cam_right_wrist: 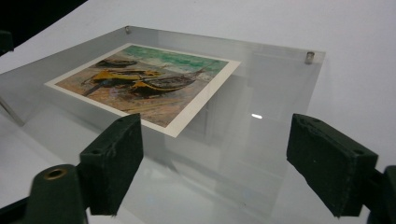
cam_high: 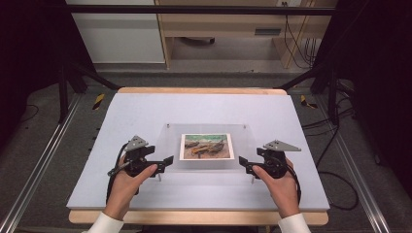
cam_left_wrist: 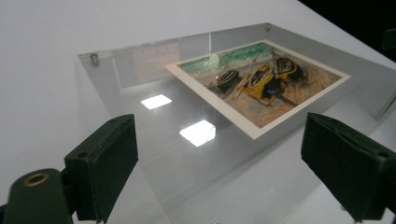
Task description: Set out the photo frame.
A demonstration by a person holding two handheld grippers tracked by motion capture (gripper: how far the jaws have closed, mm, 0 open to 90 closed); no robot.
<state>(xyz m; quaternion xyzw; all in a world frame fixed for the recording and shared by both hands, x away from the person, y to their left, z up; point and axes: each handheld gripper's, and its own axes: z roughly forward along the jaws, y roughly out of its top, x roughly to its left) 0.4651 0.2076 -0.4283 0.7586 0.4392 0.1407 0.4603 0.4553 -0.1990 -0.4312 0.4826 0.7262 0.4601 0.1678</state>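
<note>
Left gripper [cam_high: 167,159] and right gripper [cam_high: 241,161] both spread wide, flanking clear acrylic frame [cam_high: 170,145] on counter [cam_high: 121,116]; boat painting [cam_high: 206,146] inside, metal corner studs.

High view: overhead, facing forward and down onto the table [cam_high: 145,116]. Gripper views: low, close, facing inward from opposite sides, sharing the clear frame [cam_left_wrist: 140,116] and picture [cam_right_wrist: 144,84].

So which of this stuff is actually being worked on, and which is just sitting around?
In play:
- clear frame with boat picture
- left tool, open
- right tool, open

Just around:
- white table mat
- wooden furniture
- floor cables
</note>
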